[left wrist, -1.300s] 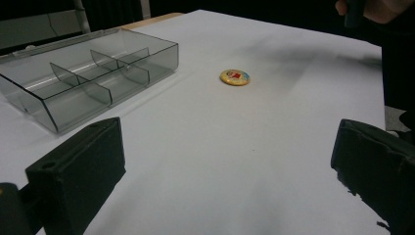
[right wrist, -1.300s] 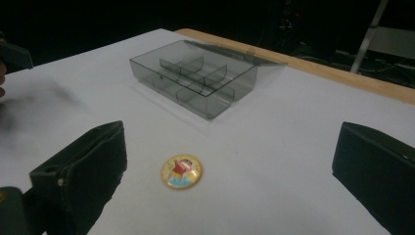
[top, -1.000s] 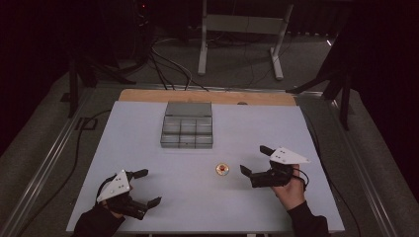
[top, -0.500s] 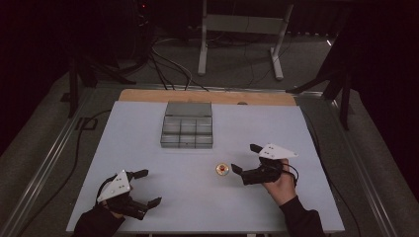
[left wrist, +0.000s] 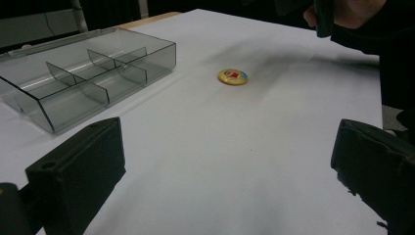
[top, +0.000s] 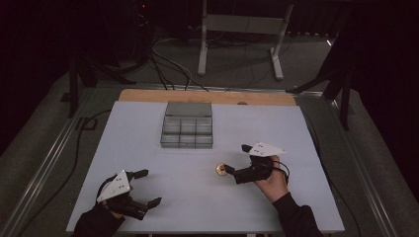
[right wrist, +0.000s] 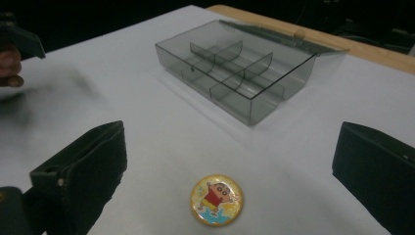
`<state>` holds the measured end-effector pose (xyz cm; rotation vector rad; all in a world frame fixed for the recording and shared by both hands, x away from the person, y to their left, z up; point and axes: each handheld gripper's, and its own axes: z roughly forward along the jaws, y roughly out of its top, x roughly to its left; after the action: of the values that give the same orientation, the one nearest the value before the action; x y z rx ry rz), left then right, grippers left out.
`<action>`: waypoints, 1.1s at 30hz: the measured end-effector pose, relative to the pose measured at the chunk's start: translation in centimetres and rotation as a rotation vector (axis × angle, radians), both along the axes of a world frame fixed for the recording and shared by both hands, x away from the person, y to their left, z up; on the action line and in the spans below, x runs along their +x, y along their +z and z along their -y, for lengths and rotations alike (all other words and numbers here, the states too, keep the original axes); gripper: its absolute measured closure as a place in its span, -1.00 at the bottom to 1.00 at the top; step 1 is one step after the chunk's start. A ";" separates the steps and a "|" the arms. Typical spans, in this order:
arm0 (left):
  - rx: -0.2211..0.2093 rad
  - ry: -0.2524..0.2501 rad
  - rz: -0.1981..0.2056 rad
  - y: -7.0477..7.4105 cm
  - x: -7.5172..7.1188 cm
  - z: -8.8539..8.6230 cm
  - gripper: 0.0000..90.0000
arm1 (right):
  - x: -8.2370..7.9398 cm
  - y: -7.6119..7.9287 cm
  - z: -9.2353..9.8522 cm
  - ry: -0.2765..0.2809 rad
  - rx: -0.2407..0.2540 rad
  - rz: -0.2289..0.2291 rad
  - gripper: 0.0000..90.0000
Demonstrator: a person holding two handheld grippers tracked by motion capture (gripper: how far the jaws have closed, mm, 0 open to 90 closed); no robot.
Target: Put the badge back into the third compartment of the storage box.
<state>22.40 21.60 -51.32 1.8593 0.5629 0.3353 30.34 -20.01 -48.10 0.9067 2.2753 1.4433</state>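
- We take the job to be getting the badge [right wrist: 217, 199] into the box [top: 187, 131]; none of that is done yet, since the badge lies flat on the table [top: 306, 148], well apart from the box.
- Our right gripper [top: 236, 161] is low over the table with its jaws spread wide on either side of the badge. In the right gripper view the badge sits between the two jaws, touched by neither, so nothing is gripped.
- Our left gripper [top: 150, 187] rests near the front left corner of the table, jaws wide apart and holding nothing. It is far from the badge and looks idle.
- The box stands at the far middle of the table with its lid folded back. Its compartments look bare as far as we can see through the smoky walls.
- What is left, as we judge it: close on the badge, lift it, carry it to the box and drop it in a compartment.
- The badge is thin and flat, so we expect the pinch at its rim to be the fiddly part.
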 end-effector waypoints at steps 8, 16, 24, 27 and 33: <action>-0.007 0.001 -0.003 0.0 0.0 0.0 -1.00 | 0.6 -1.1 -1.0 -0.001 -0.058 -0.027 -1.00; -0.008 0.002 -0.007 0.0 0.0 0.0 -1.00 | 1.1 -2.2 -1.9 0.029 -0.098 -0.076 -1.00; -0.006 0.000 -0.010 0.0 0.1 -0.1 -1.00 | 1.5 -3.1 -2.5 0.042 -0.129 -0.109 -1.00; -0.007 0.001 -0.011 -0.1 0.1 -0.1 -1.00 | 1.6 -3.4 -2.8 0.050 -0.147 -0.119 -1.00; -0.012 0.001 -0.013 0.0 0.1 -0.1 -1.00 | 1.9 -4.0 -3.2 0.061 -0.190 -0.142 -0.95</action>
<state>22.48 21.70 -51.36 1.8509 0.5733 0.3196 32.20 -16.76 -52.13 0.9151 2.5129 1.1943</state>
